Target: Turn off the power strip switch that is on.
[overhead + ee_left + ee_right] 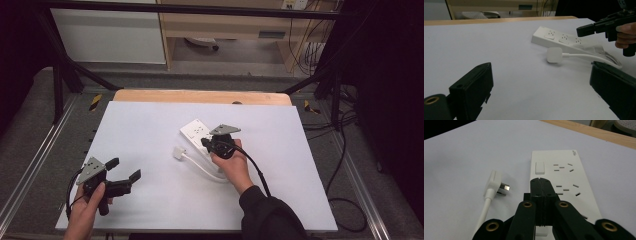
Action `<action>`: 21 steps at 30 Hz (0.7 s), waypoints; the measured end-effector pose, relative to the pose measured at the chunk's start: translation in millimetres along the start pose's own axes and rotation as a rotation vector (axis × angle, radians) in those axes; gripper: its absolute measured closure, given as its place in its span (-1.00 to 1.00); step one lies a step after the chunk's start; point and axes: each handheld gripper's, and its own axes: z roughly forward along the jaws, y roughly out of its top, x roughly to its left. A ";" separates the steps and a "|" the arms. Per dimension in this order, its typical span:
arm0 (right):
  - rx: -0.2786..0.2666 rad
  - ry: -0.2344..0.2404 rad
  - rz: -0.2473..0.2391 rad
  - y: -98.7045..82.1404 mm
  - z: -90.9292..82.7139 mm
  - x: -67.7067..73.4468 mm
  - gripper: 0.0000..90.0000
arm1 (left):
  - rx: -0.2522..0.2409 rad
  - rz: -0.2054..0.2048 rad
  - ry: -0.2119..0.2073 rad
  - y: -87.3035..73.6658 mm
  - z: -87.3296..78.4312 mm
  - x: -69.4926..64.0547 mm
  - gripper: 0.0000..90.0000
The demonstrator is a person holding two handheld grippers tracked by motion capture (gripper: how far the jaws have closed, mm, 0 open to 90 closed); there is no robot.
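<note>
A white sheet (150, 145) covers most of the desk (200, 96), whose wooden edge shows along the far side. On the sheet, a little right of centre, lies a white power strip (564, 177), flat, with a rocker switch at its far end and rows of sockets behind it. A small grey mark sits at the strip's far corner in the right gripper view; it is too small to read. No other writing can be made out.

The strip's white cable (202, 169) curls out from under the right hand and loops back to a white plug (492, 182), which lies on the sheet just beside the strip on its left, apart from it, with its metal pins pointing toward the strip.

The right tool (206, 144) is held above the strip's near half by the person's right hand (234, 165), in a dark sleeve. Its jaws are clenched, pressed flat together with nothing between them, and in the right gripper view their tip hangs over the sockets just behind the switch. Whether the tip touches the strip cannot be told.

The left tool (124, 169) is at the near left of the sheet, well apart from the strip and plug, gripped by the left hand (87, 207). Its jaws are released, spread wide and empty, and in the left gripper view they frame the bare sheet with the plug and strip beyond.
</note>
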 end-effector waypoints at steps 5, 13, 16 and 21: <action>0.006 -0.003 0.010 0.1 4.5 -1.8 1.00 | 0.001 0.002 -0.001 0.1 0.1 0.1 -0.89; 0.022 -0.008 0.004 4.6 10.6 -0.8 1.00 | 0.005 0.004 -0.006 0.0 1.4 -0.1 -0.89; 0.028 -0.017 0.002 8.4 9.8 -2.3 1.00 | 0.008 0.007 -0.004 -0.1 1.7 -0.4 -0.89; 0.034 -0.027 -0.015 17.6 11.3 -3.6 1.00 | 0.005 0.003 0.004 -0.5 0.5 -0.5 -0.89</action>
